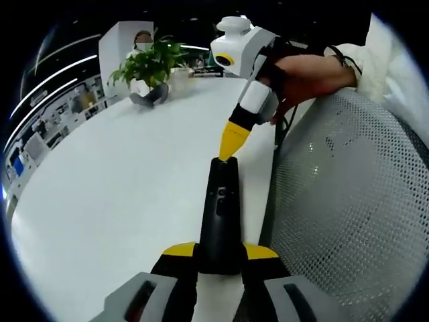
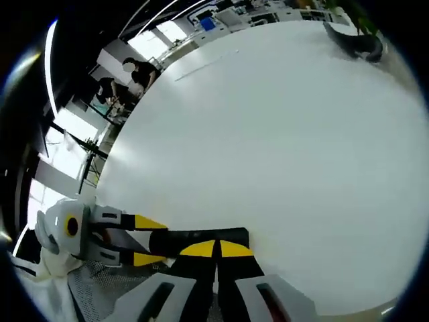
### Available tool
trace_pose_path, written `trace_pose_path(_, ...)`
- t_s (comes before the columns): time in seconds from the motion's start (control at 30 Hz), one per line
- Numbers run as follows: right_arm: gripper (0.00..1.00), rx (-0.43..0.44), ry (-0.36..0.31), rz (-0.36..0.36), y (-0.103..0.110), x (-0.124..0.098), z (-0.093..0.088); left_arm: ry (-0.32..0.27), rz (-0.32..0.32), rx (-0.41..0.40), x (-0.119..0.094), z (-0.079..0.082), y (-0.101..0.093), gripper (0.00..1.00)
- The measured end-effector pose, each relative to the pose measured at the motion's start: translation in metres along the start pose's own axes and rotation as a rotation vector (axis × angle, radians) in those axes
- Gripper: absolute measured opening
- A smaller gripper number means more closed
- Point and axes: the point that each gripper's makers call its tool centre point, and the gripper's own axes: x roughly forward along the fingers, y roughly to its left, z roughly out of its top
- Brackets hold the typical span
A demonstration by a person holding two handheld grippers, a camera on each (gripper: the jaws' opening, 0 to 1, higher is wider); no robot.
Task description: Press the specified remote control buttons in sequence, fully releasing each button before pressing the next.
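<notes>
Left gripper view, left to right:
- Desk: white, wide, bare surface ahead of and left of the left claw.
- Potted plant: green leaves, far end of the desk, well beyond the claw.
- Remote control: black, slim, lying lengthwise straight ahead of the left claw. Its near end sits between the yellow-tipped jaws, which pinch it from both sides. Buttons show on its top face; no lettering or brand is legible.
- Right claw: enters from the upper right, held by a hand. Its yellow tips are pressed together into one point, resting at the far end of the remote control.
- Mesh chair back: white, perforated, right of the left claw, beside the desk edge.

Right gripper view, left to right:
- Left claw: at lower left, jaws closed on the remote control.
- Right claw: yellow tips pressed together, touching the remote control lying crosswise directly before it.
- Desk: white expanse beyond.

No writing readable anywhere.
</notes>
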Motion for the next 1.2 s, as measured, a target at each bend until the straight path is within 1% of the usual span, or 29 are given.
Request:
trace_pose_path(0.1,0.0,-0.005,-0.004,-0.007,-0.0019,0.0006,0.0008,-0.004,-0.01,0.01,-0.0001,0.0007,-0.0021,0.24)
trace_pose_path(0.2,0.0,0.008,0.037,-0.01,-0.0042,0.0042,-0.0065,-0.003,-0.012,0.01,-0.0002,0.0004,-0.0025,0.24)
trace_pose_path(0.23,0.0,0.015,0.019,-0.003,-0.003,0.0038,-0.0035,-0.003,-0.013,0.008,-0.0005,0.0001,-0.0027,0.24)
trace_pose_path(0.27,0.0,0.026,0.025,-0.005,-0.0046,0.0024,-0.0043,-0.004,-0.013,0.005,-0.0005,0.0001,-0.0027,0.24)
trace_pose_path(0.37,0.0,0.059,0.017,0.004,-0.006,0.0025,-0.0042,-0.006,-0.013,0.001,-0.0009,-0.0003,-0.003,0.25)
trace_pose_path(0.47,0.0,0.069,0.016,0.009,-0.0062,0.0026,-0.0044,-0.009,-0.013,-0.001,-0.0001,0.0002,-0.003,0.25)
trace_pose_path(0.63,0.0,0.047,0.011,0.002,-0.0058,0.0027,-0.005,-0.01,-0.013,-0.002,-0.0002,0.0,-0.0032,0.25)
trace_pose_path(0.83,0.0,0.062,0.008,0.01,-0.0046,0.0027,-0.0061,-0.01,-0.014,-0.004,-0.0001,0.0,-0.0033,0.25)
trace_pose_path(0.9,0.0,0.033,0.018,0.003,-0.0027,0.003,-0.006,-0.011,-0.014,-0.004,0.0,0.0,-0.0032,0.25)
trace_pose_path(1.0,0.0,0.016,0.02,-0.002,-0.0032,0.0033,-0.0057,-0.01,-0.014,-0.001,0.0004,0.0002,-0.0031,0.25)
trace_pose_path(1.03,0.0,0.022,0.02,0.001,-0.0043,0.0036,-0.0055,-0.009,-0.014,0.001,0.0005,0.0002,-0.003,0.25)
trace_pose_path(1.1,0.0,0.067,0.017,0.017,-0.0056,0.0035,-0.0051,-0.008,-0.016,0.006,0.0007,0.0003,-0.003,0.25)
trace_pose_path(1.2,0.0,0.08,0.018,0.027,-0.0054,0.0034,-0.0052,-0.008,-0.016,0.009,0.001,0.0004,-0.003,0.24)
